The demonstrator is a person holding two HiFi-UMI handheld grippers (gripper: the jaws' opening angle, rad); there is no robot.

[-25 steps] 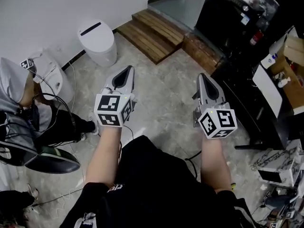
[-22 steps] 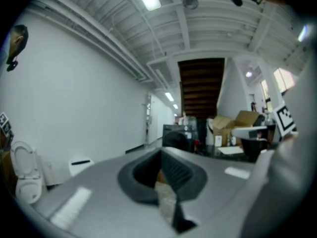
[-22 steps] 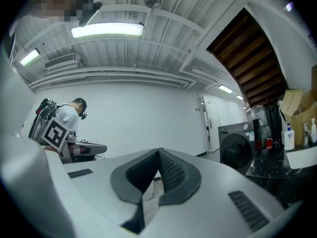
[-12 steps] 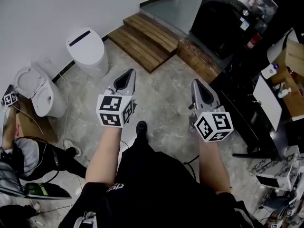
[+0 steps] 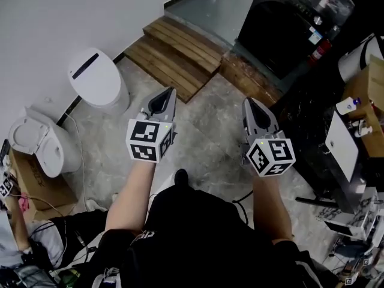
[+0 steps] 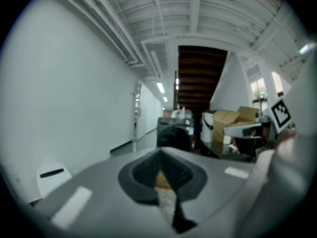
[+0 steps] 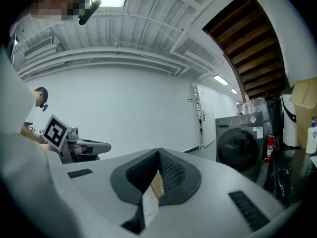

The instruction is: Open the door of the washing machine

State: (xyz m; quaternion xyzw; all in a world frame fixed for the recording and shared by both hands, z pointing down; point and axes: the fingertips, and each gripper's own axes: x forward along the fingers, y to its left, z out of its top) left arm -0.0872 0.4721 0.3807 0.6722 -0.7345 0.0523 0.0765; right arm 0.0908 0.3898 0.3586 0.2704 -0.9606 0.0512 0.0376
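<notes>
Dark-grey washing machine, upright, round door shut and facing both tools; left tool, right tool pressed together, empty.

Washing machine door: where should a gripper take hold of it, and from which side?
Grip the rim of the round door on the washing machine, probably coming straight at its front across the open floor: the door is shut and faces that way. Which edge of the rim swings out is too small to make out from here.
</notes>
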